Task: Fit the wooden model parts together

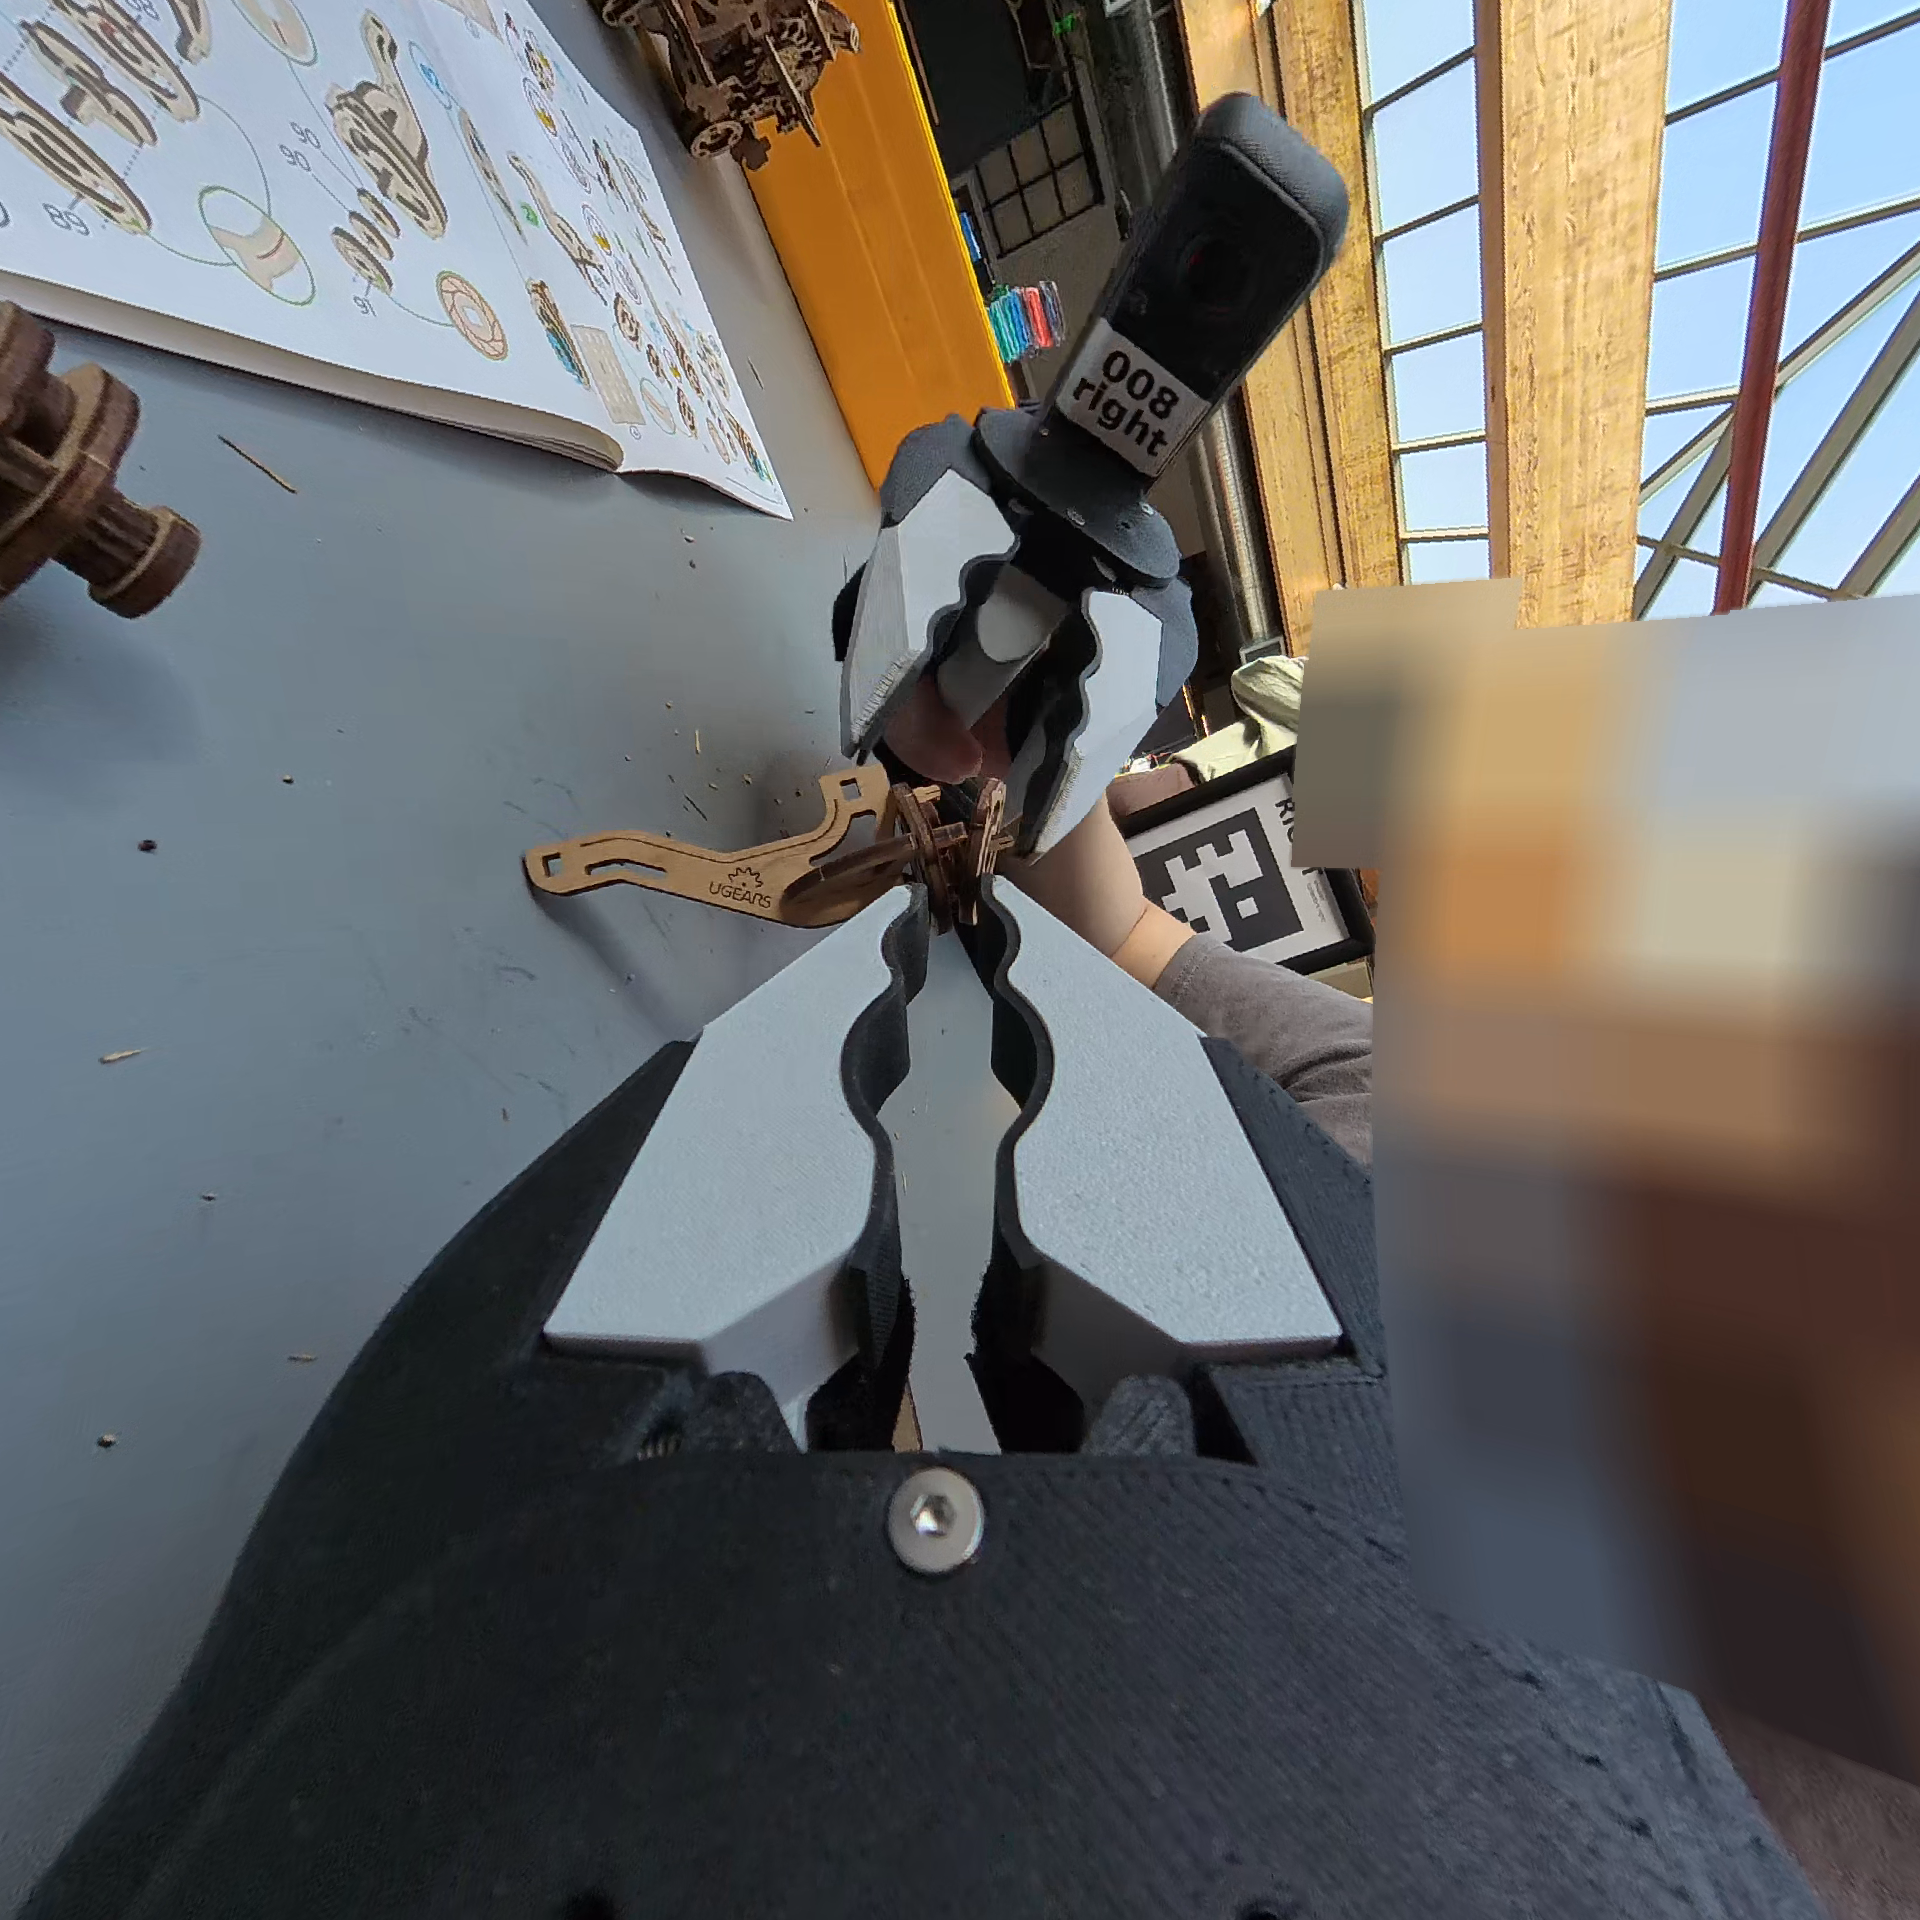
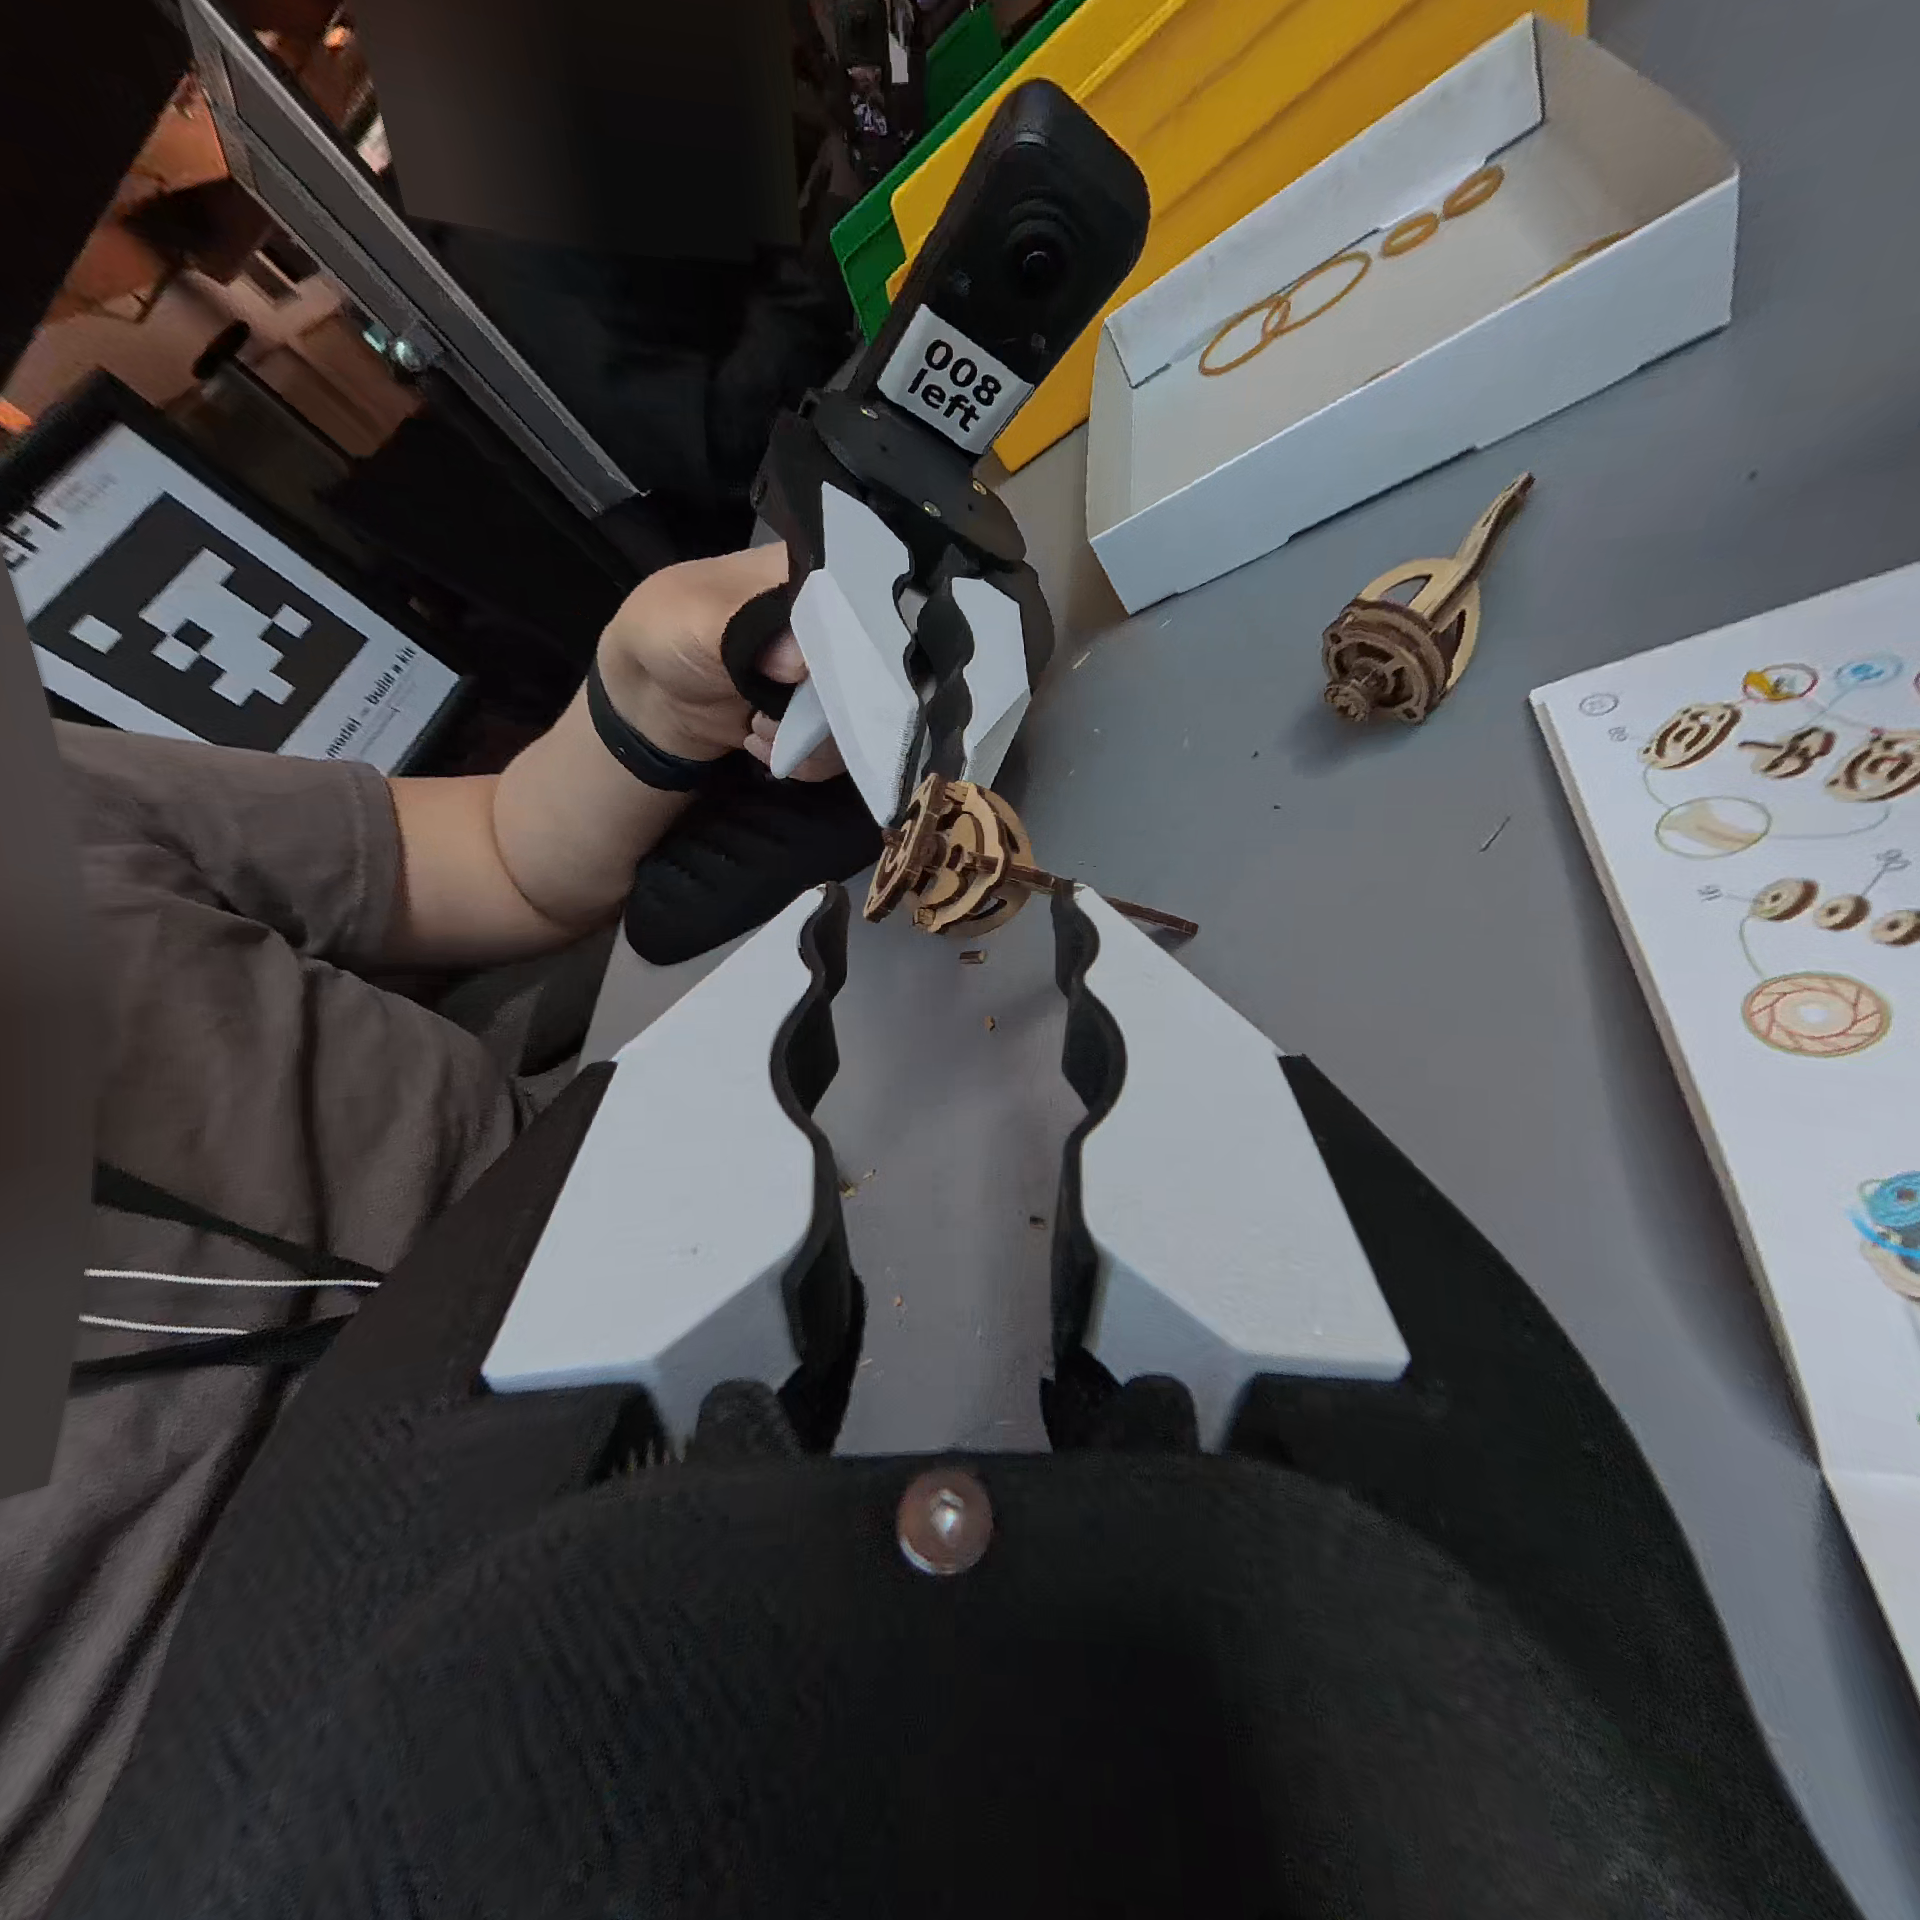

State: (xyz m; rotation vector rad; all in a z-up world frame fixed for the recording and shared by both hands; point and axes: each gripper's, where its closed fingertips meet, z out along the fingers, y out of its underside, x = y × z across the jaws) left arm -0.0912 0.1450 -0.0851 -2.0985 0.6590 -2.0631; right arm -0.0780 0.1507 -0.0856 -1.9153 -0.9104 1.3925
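Note:
A small wooden gear assembly (image 1: 940, 857) of stacked discs on an axle is held above the grey table (image 1: 364, 987). A flat slotted wooden arm (image 1: 665, 868) sticks out from it to the left. My left gripper (image 1: 951, 899) is shut on the assembly's near edge. In the right wrist view the assembly (image 2: 951, 852) sits between the wide-apart fingers of my right gripper (image 2: 948, 896), which is open and apart from the discs. The left gripper (image 2: 935, 790) comes in there from above. The right gripper (image 1: 951, 795) shows above the assembly in the left wrist view.
A second wooden sub-assembly (image 2: 1392, 644) lies on the table (image 2: 1351, 1039); it also shows at the left edge (image 1: 73, 488). An open instruction booklet (image 2: 1766, 935) lies right. A white box (image 2: 1299, 499) holds wooden rings. Yellow bins (image 2: 1195, 156) stand behind. Wood splinters dot the table. My left and right fingertips are right by each other.

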